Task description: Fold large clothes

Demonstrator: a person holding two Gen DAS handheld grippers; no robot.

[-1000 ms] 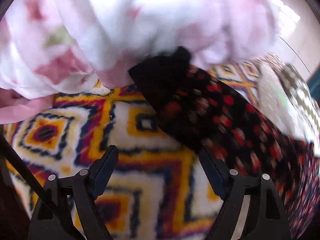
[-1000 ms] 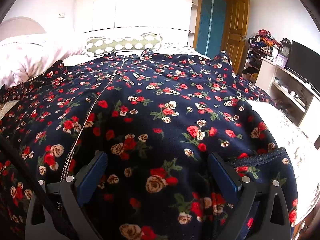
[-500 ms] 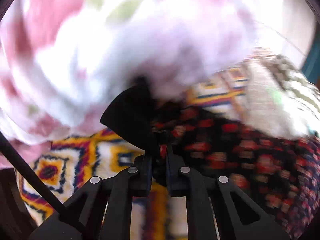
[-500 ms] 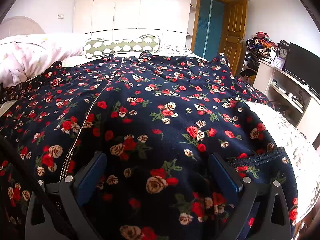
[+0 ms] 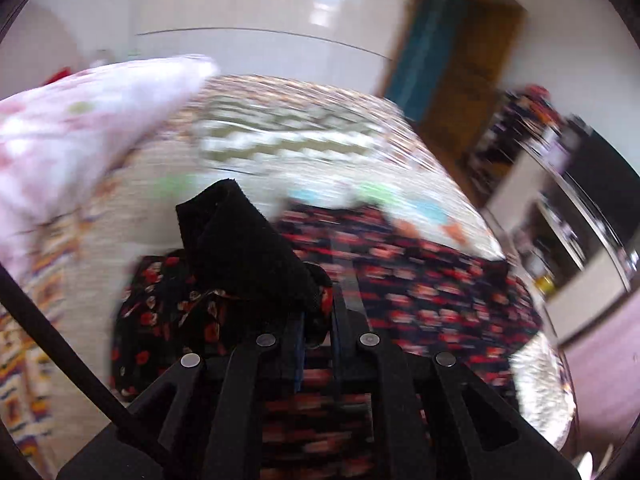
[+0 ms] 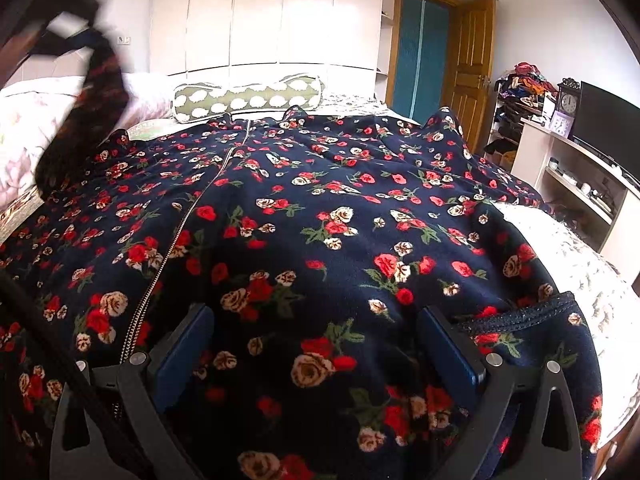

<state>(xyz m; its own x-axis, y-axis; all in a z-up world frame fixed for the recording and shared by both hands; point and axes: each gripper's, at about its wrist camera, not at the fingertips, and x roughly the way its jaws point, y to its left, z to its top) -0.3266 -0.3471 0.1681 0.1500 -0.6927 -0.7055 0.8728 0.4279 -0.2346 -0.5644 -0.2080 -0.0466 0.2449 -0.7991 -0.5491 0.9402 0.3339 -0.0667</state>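
Note:
A large navy floral zip-front garment lies spread across the bed, its zipper running up the left half. My left gripper is shut on the garment's left sleeve cuff and holds it lifted above the bed; the raised sleeve shows blurred at upper left in the right wrist view. My right gripper is open, low over the garment's near hem, with a dark ribbed cuff beside its right finger.
A pink floral quilt lies at the bed's left. A green patterned bolster lies at the headboard. White bedspread shows at right. A TV stand with a clock, and a wooden door, are to the right.
My left gripper closed on the sleeve cuff, then lifted it up and swung toward the middle of the bed. My right gripper stayed open and still.

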